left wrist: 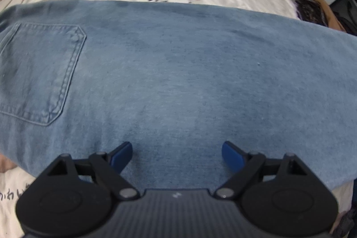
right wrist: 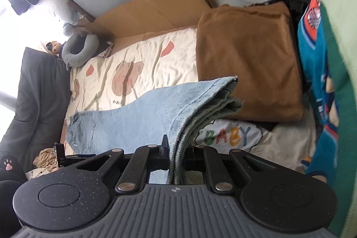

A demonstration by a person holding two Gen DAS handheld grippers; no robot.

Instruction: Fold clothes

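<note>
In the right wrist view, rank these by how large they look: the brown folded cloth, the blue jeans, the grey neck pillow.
1. brown folded cloth and jeans: look alike, and the jeans lie nearer, so unranked.
2. grey neck pillow, farther off.

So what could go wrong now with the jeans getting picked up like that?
The right gripper pinches several thick layers of the jeans near the hem; the bundle could slip out, or one layer could drop and spoil the fold. The left gripper hovers with jaws open over the denim, holding nothing, so the rest may drag and wrinkle across the bear-print sheet. The lifted leg might also brush the folded brown garment beside it.
</note>
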